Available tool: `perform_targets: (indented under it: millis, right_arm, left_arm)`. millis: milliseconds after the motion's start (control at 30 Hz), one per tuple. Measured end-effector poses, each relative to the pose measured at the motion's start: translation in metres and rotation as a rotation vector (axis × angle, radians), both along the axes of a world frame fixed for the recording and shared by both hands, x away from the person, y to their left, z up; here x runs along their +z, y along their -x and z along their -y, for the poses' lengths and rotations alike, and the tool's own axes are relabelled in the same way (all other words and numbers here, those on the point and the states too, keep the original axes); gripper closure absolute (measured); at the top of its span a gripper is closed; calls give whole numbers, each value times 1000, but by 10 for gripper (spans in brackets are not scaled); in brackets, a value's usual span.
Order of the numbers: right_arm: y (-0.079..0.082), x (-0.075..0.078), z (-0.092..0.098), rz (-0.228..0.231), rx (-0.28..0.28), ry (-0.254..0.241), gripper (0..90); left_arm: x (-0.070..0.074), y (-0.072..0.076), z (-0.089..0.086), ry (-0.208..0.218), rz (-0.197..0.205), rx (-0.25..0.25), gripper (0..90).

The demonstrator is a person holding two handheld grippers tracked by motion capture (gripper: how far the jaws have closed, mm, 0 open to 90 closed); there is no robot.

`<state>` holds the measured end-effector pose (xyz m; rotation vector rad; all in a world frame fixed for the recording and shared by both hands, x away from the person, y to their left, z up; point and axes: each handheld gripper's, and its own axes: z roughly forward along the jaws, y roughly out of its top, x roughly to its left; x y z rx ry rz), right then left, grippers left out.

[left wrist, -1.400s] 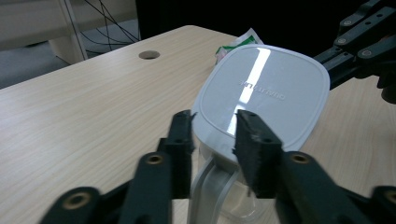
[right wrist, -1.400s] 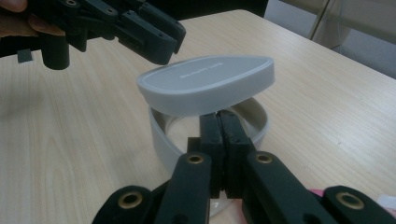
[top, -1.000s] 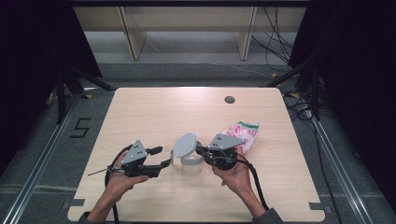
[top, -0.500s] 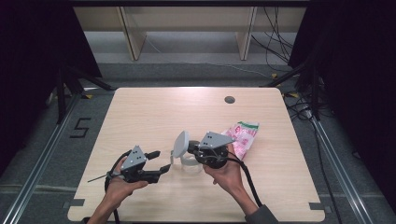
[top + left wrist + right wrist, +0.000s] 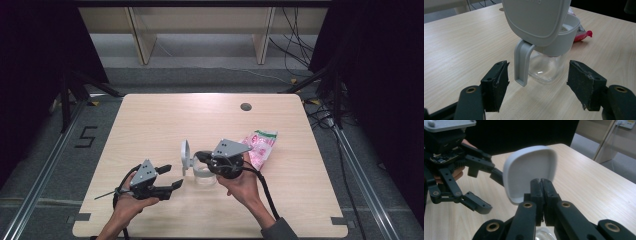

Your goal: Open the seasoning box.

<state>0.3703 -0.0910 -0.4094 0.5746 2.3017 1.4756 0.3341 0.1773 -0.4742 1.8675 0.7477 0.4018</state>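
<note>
Operator: Since the earlier frame, what has shifted?

Technician: Compared with a second ago, the grey lid (image 5: 185,156) has swung up from lying over the clear jar (image 5: 204,175) to standing nearly on edge at the jar's left side. The left gripper (image 5: 171,176) has drawn back toward the near edge of the table (image 5: 150,125).

Operator: Jaw condition, left unit?

Technician: Its jaws have just been opening and now stand spread, with nothing between them. In the left gripper view, the jar sits just beyond the pads (image 5: 496,82), apart from them.

Operator: Right unit?

Technician: The right gripper (image 5: 199,156) has its jaws pressed together, pinching the lid's rim (image 5: 541,182).

Operator: Jar location?

Technician: Upright on the table near its middle, below the right gripper. A pink packet (image 5: 260,145) lies near, to its right.
</note>
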Motion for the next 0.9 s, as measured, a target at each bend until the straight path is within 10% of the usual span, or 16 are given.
perform_targets:
  millis: [900]
  right_arm:
    - [2, -37, 144, -123, -413, -13, 440]
  left_arm:
    - [0, 5, 6, 12, -21, -29, 297]
